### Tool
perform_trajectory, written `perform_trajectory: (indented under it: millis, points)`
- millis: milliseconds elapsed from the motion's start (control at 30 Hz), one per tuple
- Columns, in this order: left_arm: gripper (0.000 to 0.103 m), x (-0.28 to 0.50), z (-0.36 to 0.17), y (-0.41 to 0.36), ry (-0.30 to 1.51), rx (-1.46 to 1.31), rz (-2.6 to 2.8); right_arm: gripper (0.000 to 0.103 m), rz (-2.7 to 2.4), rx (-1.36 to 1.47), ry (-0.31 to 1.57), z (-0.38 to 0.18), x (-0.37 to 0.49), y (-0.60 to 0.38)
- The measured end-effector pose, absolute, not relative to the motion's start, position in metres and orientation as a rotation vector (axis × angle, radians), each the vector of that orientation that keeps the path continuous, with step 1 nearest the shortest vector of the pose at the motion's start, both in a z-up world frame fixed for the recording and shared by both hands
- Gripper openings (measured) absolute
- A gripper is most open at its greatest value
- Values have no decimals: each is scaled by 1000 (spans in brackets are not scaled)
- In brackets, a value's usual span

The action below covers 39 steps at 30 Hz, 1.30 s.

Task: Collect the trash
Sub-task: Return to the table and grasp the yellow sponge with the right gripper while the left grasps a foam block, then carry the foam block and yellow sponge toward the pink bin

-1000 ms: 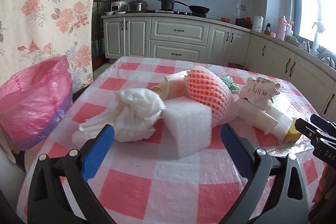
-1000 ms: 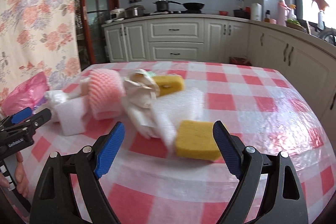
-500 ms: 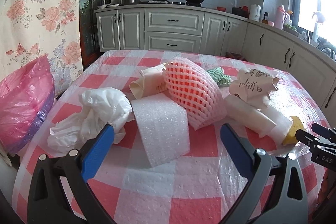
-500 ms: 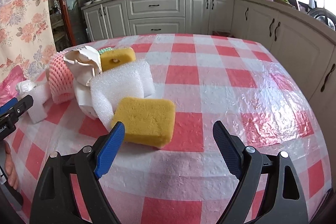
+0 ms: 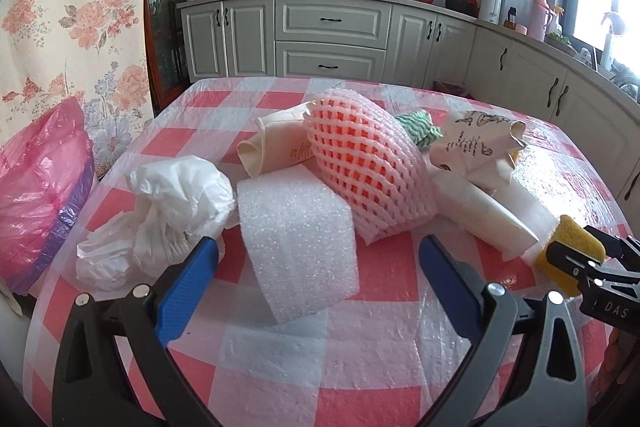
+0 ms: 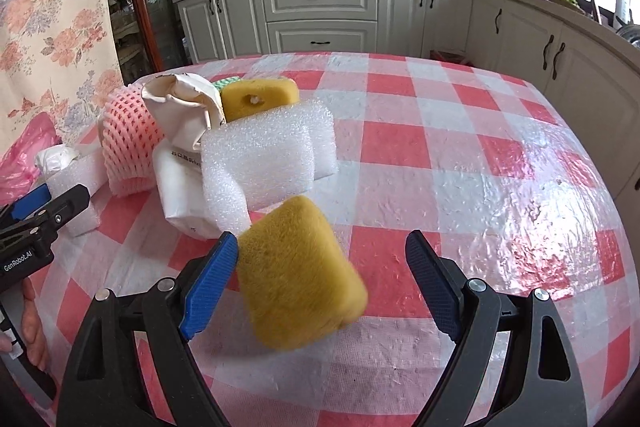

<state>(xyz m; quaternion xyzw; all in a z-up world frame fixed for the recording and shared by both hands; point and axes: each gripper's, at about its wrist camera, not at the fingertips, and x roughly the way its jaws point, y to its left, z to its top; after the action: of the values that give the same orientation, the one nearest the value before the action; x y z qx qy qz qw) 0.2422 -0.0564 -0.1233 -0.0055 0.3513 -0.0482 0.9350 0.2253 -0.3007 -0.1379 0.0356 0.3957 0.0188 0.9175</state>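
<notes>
Two grippers approach, jaws wide and empty: left gripper (image 5: pixel 318 269) straddles the foam (image 5: pixel 298 241), right gripper (image 6: pixel 322 269) the sponge (image 6: pixel 298 273). Next, probably, close and lift.

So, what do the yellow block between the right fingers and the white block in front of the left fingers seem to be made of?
The yellow block looks like a soft sponge: matte, with a fine porous, slightly fuzzy surface and rounded corners. The white block looks like expanded packing foam, probably polyethylene: a grainy, bubbly, faintly translucent surface, bent into a thick folded sheet. Neither can be confirmed by look alone.
</notes>
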Motion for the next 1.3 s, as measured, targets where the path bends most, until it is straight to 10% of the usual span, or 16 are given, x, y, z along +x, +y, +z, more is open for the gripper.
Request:
perform_trajectory:
  millis: [233,367,1300]
  points:
    - [88,253,-124,-64,729,-15,-95,64,94,63,826,-139,215,-296]
    - [68,261,-127,-67,756,-21,-95,31,87,63,825,-140,214,-296]
    - [54,192,-116,-56,664,16,-153,28,68,56,728,-127,195,-290]
